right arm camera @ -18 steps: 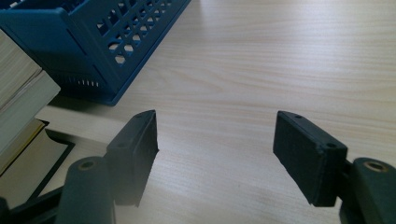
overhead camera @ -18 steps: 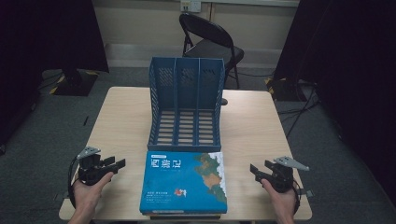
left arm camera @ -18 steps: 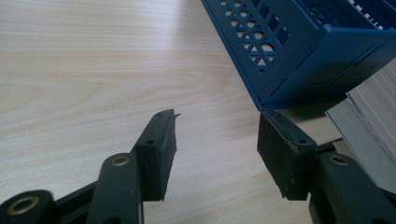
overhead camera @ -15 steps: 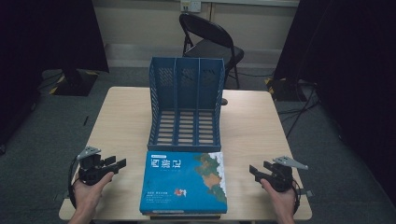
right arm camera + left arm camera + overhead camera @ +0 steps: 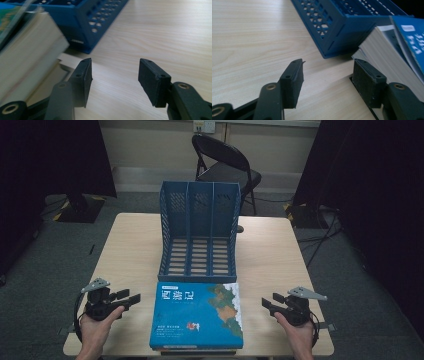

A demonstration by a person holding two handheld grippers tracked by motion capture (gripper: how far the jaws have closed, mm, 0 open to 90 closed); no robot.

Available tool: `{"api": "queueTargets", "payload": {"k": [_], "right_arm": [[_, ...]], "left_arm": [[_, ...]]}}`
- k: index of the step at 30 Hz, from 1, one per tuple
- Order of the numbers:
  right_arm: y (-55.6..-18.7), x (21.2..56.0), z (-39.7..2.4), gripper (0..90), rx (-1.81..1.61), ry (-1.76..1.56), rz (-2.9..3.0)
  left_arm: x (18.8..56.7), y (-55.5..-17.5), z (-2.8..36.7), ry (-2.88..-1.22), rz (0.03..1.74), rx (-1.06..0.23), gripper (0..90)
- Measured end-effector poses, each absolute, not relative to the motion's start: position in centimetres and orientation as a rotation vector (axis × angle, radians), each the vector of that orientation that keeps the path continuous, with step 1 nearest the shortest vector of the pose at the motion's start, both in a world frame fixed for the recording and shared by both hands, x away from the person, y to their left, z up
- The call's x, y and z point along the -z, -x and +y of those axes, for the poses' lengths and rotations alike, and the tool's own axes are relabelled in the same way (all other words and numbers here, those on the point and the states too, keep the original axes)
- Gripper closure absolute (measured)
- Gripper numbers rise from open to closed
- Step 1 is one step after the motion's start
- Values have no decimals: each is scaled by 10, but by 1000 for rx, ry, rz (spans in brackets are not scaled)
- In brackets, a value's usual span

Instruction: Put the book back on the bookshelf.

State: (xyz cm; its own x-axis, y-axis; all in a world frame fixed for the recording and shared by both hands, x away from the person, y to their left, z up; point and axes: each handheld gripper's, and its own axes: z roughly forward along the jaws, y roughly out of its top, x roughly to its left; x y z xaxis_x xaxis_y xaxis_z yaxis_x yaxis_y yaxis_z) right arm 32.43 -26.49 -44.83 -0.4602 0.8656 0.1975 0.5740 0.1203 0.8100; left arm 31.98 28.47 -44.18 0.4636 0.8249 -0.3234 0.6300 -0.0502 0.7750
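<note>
On the counter (image 5: pixel 135 245), dead center, sits a blue file rack (image 5: pixel 199 232) lying on its back with three slots, open end facing 6 o'clock, and right at its mouth is a short stack of books (image 5: pixel 197 316), blue-covered one on top. Looks like the job is getting those books into the rack, and honestly nothing's done yet: the slots look empty and the stack is untouched.

Left hand-held gripper (image 5: pixel 131 298) hovers at about 9 o'clock from the stack, jaws partly open, nothing between them. In the left gripper view the stack's page edges (image 5: pixel 387 60) sit just beside its right-side jaw, not touching as far as I can tell. Right hand-held gripper (image 5: pixel 269 304) mirrors it at 3 o'clock, also partly open and empty, pointing in at the stack.

Writing: the top cover has large white characters, probably Chinese, plus a small white label up top, but I can't read either.
</note>
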Motion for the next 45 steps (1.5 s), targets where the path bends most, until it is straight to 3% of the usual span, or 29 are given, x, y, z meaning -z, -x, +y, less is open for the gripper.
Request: {"api": "queueTargets", "payload": {"k": [11, 18, 24, 27, 28, 32, 35, 45], "right_arm": [[-330, 408, -224, 457, -1403, -1198, 2131], [-349, 390, -191, 542, -1442, -1076, 2210], [-358, 403, -183, 586, -1431, -1086, 2254], [-361, 411, -182, 626, -1423, -1099, 2277], [-361, 415, -182, 652, -1430, -1088, 2286], [-362, 416, -181, 644, -1427, -1083, 2289], [-364, 418, -182, 606, -1451, -1091, 2287], [-361, 416, -177, 596, -1411, -1090, 2313]], "left_arm": [[413, -312, 260, -1768, 1087, -285, 493], [401, -320, 235, -1791, 1050, -296, 542], [409, -325, 222, -1841, 1009, -259, 615], [417, -324, 219, -1856, 980, -285, 607], [418, -326, 223, -1842, 996, -231, 612], [420, -326, 222, -1840, 994, -240, 606], [421, -325, 219, -1846, 993, -243, 553], [421, -329, 220, -1838, 1001, -204, 579]]}}
